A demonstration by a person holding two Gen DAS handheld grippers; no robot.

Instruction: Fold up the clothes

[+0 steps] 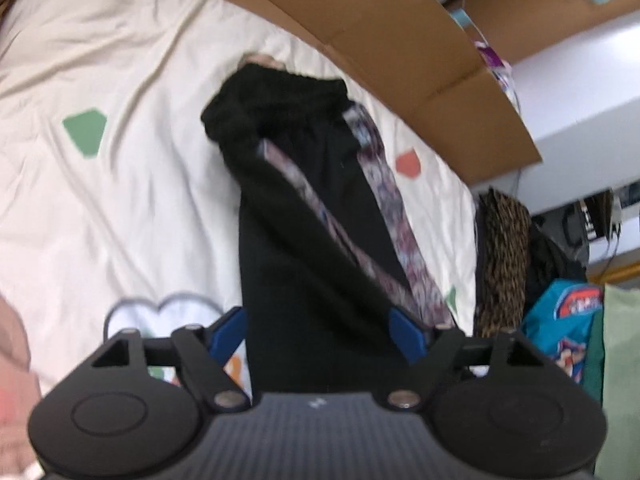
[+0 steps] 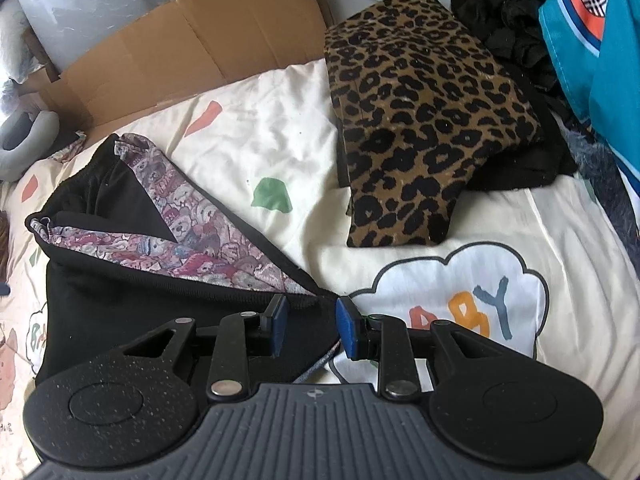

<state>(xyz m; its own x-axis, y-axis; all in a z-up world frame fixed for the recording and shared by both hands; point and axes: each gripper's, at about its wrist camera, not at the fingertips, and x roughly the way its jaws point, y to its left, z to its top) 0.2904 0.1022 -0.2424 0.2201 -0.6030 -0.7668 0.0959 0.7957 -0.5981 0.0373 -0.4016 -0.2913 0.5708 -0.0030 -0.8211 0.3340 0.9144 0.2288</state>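
A black garment with a purple bear-print lining (image 1: 316, 216) lies on the cream bedsheet (image 1: 100, 184). In the left wrist view my left gripper (image 1: 320, 332) has its blue pads wide apart, with the black cloth lying between them. In the right wrist view the same garment (image 2: 132, 264) lies at the left, its lining (image 2: 192, 240) folded outward. My right gripper (image 2: 310, 328) has its jaws parted over the garment's pointed corner, which lies between the pads. I cannot tell whether either gripper touches the cloth.
A folded leopard-print garment (image 2: 416, 120) lies at the far right of the bed on dark clothes (image 2: 520, 32). A flattened cardboard box (image 2: 184, 52) lines the far edge. A blue printed bag (image 2: 592, 40) stands at the right. A grey neck pillow (image 2: 24, 140) lies at the left.
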